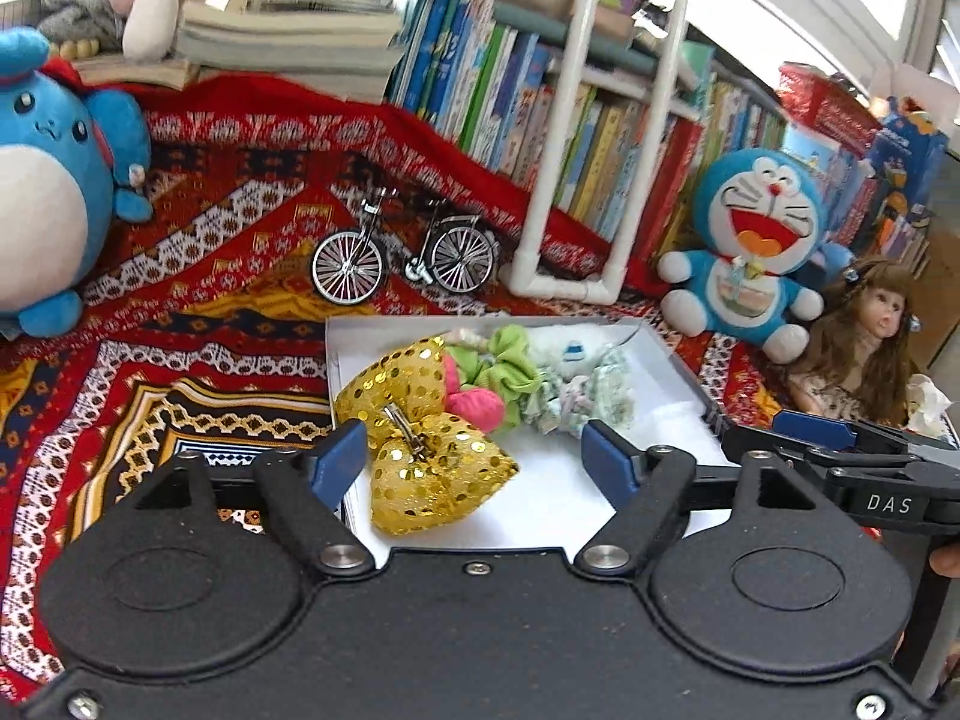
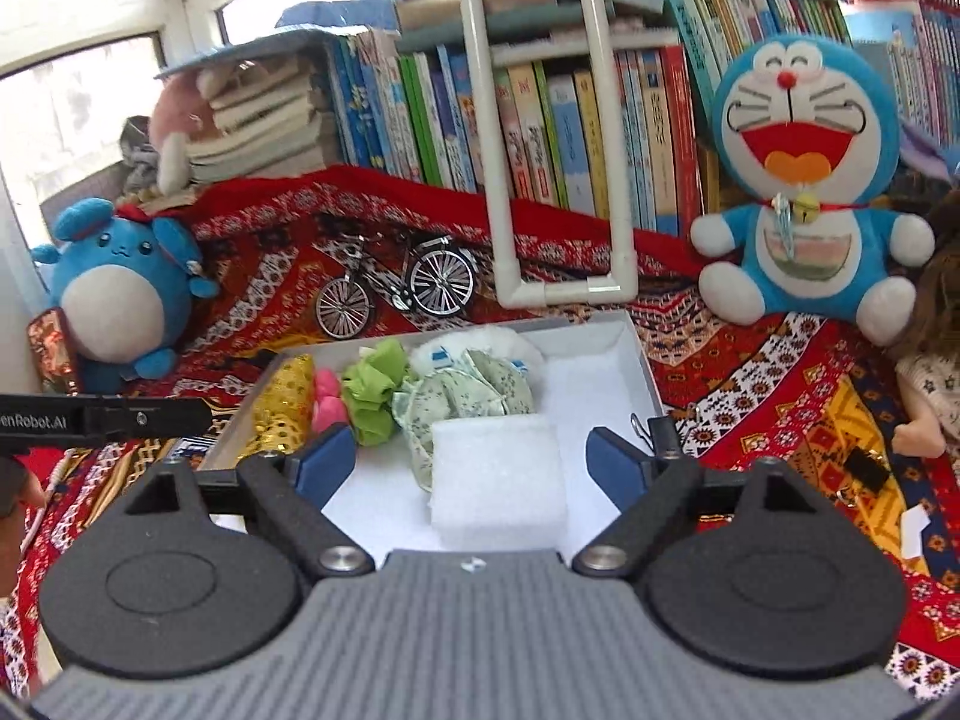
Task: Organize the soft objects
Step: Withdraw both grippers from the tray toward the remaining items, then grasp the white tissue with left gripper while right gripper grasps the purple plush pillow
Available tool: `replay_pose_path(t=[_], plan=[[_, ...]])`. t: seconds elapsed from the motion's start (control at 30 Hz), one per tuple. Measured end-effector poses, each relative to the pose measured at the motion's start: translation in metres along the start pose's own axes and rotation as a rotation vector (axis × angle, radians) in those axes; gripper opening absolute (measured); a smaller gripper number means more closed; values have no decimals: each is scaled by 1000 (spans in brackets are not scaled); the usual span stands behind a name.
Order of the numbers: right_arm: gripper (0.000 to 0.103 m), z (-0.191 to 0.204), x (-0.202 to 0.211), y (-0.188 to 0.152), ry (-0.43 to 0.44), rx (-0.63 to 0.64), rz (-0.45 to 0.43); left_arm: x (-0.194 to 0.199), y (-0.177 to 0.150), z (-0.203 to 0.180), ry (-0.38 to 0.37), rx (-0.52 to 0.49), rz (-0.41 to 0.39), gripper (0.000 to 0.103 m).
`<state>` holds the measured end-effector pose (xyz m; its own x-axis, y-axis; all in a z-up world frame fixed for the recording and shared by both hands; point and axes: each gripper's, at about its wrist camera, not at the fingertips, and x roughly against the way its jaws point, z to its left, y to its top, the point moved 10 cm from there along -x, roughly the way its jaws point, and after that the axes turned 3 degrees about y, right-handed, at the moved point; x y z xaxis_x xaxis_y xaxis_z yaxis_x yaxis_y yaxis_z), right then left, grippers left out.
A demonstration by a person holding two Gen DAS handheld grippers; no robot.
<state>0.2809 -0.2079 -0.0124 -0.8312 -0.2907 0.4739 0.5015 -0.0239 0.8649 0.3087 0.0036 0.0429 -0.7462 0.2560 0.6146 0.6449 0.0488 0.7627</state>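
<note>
Nearest to me, my left tool (image 1: pixel 474 456) stands wide open with nothing between its blue pads, poised over the near end of the white box (image 1: pixel 354 330). The gold sequined bow (image 1: pixel 420 450) lies just ahead of it, its metal clip facing up, partly between the spread fingers but not touched by them as far as I can see. My right tool (image 2: pixel 471 459) is spread just as wide and grips nothing; a white foam block (image 2: pixel 498 480) sits in the gap between its pads, apart from both.

In the same box, beyond the foam, I see a pale floral scrunchie (image 2: pixel 474 396) touching the block's far edge, then a green scrunchie (image 2: pixel 375 393) beside it, a pink soft piece (image 2: pixel 329 399) and the bow pressed against the left wall. A white fluffy item (image 2: pixel 480 345) lies at the far wall.

The box rests on a red patterned cloth (image 1: pixel 210 210) covering the desk. Past it stands a small model bicycle (image 1: pixel 405 252) and a white pipe frame (image 1: pixel 561 282). A round blue plush (image 1: pixel 54 198) sits far left, a Doraemon plush (image 2: pixel 804 192) far right, with a long-haired doll (image 1: pixel 870 336) just beside it. Rows of books (image 2: pixel 540 120) line the back.
</note>
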Motion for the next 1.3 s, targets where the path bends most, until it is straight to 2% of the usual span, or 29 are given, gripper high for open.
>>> replay_pose_path(t=[0.23,0.6,0.8,0.83,0.9,0.97,1.13,1.3], plan=[[99,3,37,-6,15,47,-40,46,-8,-2,23,-68,-60,82],[101,-23,81,-40,-17,52,-77,94,-58,37,25,10,-93,81],[101,-42,95,-63,-48,43,-85,103,-91,51,58,-28,-76,75],[101,-45,96,-67,-53,41,-83,104,-96,52,62,-37,-71,72],[101,-53,99,-77,-65,36,-76,102,-108,51,63,-65,-56,61],[101,-59,102,-86,-72,34,-70,99,-119,50,65,-98,-38,45],[95,-68,109,-103,-69,38,-56,89,-139,38,50,-154,-10,32],[87,-68,111,-116,-63,56,-33,75,-147,31,37,-170,16,25]])
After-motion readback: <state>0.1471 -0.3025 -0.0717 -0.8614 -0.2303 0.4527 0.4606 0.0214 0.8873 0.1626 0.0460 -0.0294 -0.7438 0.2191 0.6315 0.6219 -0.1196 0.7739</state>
